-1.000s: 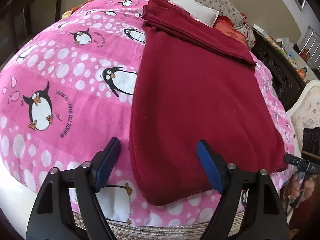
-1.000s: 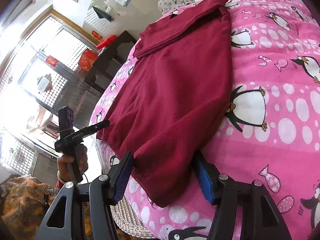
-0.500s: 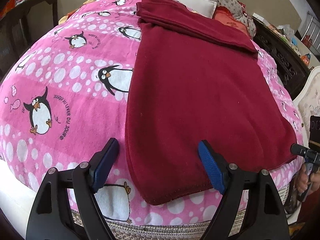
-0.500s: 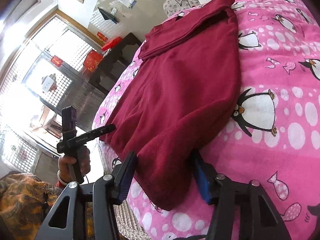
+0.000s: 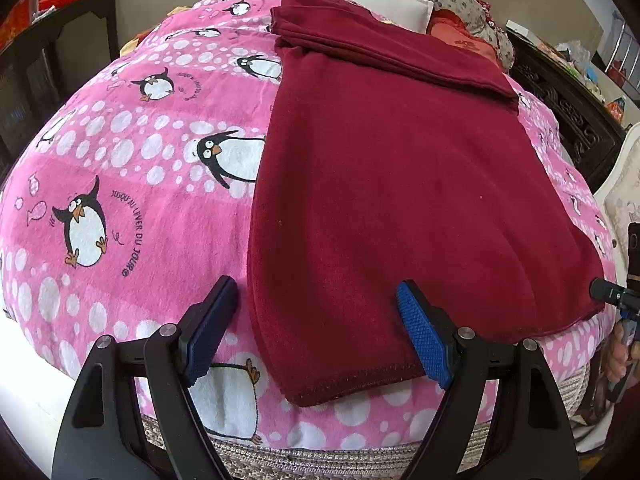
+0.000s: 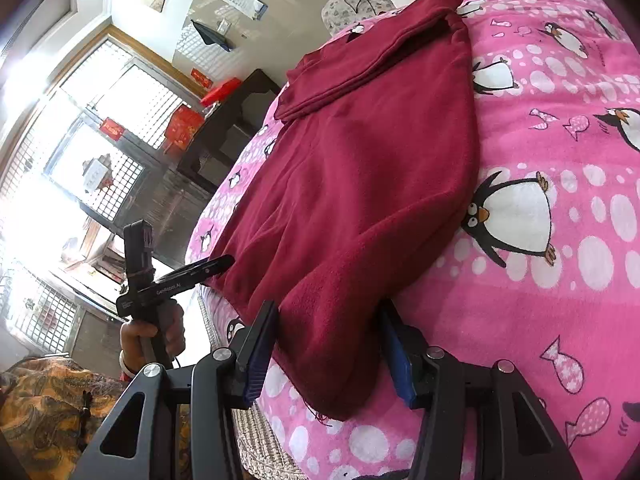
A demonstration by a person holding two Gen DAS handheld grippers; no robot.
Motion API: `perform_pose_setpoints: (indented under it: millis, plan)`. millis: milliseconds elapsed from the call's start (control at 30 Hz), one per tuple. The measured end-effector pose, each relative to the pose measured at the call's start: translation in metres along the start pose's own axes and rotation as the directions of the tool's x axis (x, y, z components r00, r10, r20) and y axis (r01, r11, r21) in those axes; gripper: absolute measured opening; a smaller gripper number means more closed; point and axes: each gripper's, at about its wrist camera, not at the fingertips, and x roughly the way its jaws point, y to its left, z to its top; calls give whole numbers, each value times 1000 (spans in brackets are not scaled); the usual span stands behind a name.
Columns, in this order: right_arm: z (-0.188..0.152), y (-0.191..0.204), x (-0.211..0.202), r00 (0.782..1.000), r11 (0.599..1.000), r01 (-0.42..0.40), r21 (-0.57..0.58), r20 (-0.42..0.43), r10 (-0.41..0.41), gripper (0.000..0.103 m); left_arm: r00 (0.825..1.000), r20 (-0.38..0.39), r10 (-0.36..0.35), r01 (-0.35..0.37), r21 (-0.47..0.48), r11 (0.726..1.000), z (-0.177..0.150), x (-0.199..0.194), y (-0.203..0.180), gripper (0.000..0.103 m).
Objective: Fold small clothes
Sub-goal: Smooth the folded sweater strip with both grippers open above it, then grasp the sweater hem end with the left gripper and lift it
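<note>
A dark red fleece garment lies flat on the pink penguin blanket, with a fold across its far end. My left gripper is open, its blue pads on either side of the garment's near left corner. My right gripper is open around the garment at its near right corner, which sits between the pads. The left gripper also shows in the right wrist view, held in a hand at the bed's edge.
Pillows lie at the head of the bed. Dark wooden furniture stands along the right side and a dark cabinet on the left. A bright window is behind the bed. The woven bed edge runs below the grippers.
Both grippers have moved forward onto the garment's near corners. The right gripper's pads now sit closer around its corner. The garment has not visibly moved.
</note>
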Motion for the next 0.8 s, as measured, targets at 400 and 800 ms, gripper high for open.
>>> perform_pose_setpoints:
  millis: [400, 800]
  plan:
    - [0, -11, -1, 999, 999, -46, -23, -5, 46, 46, 998, -14, -66, 66, -32, 997, 4, -3, 10, 82]
    - [20, -5, 6, 954, 954, -298, -12, 26, 298, 17, 967, -52, -251, 245, -99, 964, 10, -12, 29, 11]
